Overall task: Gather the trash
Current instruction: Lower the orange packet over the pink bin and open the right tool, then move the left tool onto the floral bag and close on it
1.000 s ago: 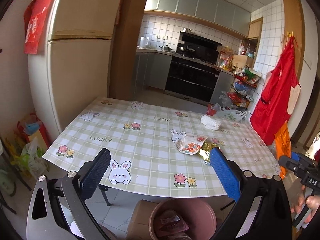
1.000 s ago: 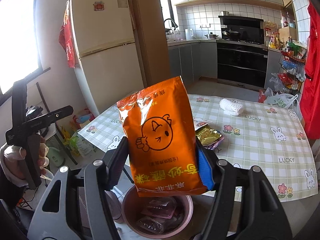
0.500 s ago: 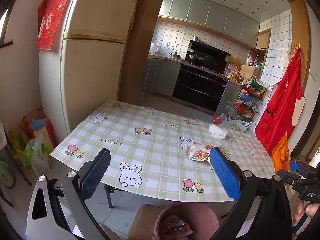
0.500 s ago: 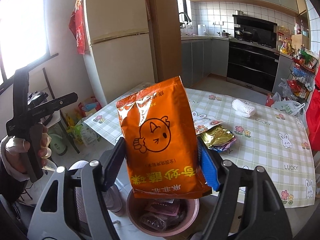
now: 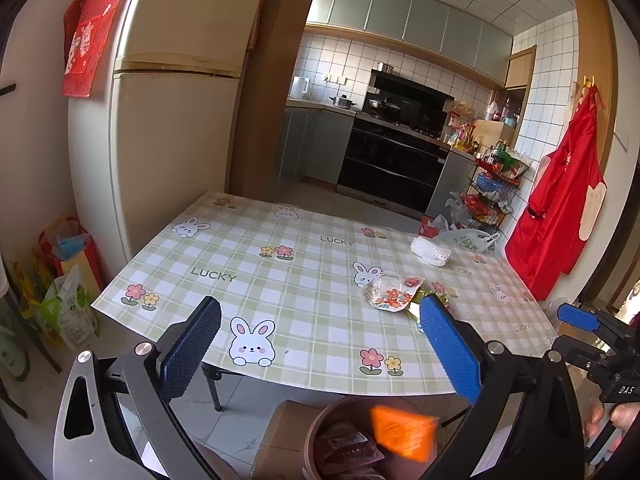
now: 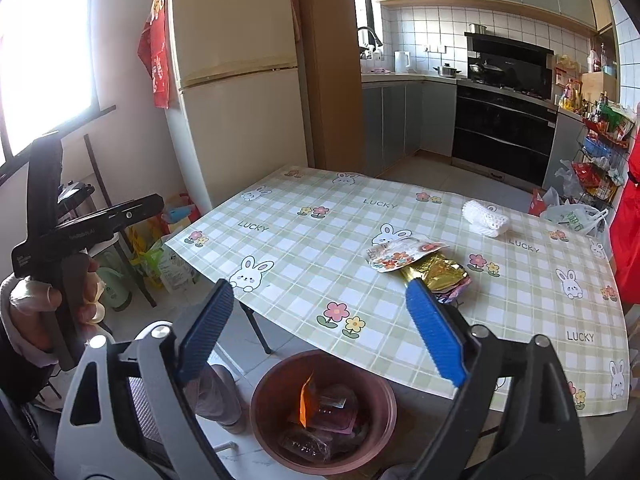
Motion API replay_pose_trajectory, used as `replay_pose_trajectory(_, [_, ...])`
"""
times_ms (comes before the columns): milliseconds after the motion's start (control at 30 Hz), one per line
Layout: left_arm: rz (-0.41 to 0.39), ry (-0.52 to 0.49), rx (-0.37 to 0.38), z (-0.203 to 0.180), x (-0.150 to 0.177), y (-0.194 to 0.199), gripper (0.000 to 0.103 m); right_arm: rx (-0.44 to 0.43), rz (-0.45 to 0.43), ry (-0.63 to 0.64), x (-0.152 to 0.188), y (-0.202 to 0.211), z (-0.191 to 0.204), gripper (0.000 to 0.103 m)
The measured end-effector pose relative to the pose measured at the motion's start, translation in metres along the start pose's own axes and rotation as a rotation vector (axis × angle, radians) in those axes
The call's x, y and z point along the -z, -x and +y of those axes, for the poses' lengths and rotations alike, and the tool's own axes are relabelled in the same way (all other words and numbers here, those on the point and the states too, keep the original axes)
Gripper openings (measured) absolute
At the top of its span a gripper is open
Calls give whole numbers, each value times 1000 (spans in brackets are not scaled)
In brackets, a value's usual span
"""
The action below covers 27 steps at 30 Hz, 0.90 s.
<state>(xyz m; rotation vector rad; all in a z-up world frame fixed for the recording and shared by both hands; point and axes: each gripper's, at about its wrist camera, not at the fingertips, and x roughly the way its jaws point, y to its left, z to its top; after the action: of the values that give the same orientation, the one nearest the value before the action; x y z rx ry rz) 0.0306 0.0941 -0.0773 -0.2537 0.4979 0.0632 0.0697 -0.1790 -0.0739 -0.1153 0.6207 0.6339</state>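
The orange snack bag point(image 6: 306, 402) is dropping edge-on into the brown bin point(image 6: 382, 392) on the floor below the table's near edge; it shows as a blurred orange bag point(image 5: 402, 432) over the bin point(image 5: 322, 418) in the left wrist view. My right gripper point(image 6: 322, 330) hangs above the bin, its jaws opening with nothing between them. My left gripper point(image 5: 320, 352) stands open and empty over the table's near edge. On the table lie a flowery clear wrapper point(image 6: 400, 258), a gold foil wrapper point(image 6: 438, 272) and a white foam net point(image 6: 486, 218).
The checked tablecloth table point(image 6: 320, 236) fills the middle. A cream fridge point(image 6: 240, 80) stands left, with bags on the floor beside it. Kitchen cabinets and an oven are behind, a red apron point(image 5: 560, 208) hangs right. A hand holds the left gripper's handle point(image 6: 80, 228).
The right gripper's jaws spread and let go of the orange bag, which fell from between them into the bin. The left gripper stayed open and nearly still.
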Motion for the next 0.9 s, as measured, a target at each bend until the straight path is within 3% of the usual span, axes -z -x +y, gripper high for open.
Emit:
replay_pose_trajectory(567, [10,-34,24,-5,-5,-7,97,188,-60,-56,3,15,-33,97])
replay_pose_trajectory(733, [15,-130,41,-24,-9,-31,97,230,-31,-90,12,4,-57,97])
replay_pose_trajectory(900, [37,-302,144,-55,-6,-82,97,254,-3,-124,20,-10,-86,97])
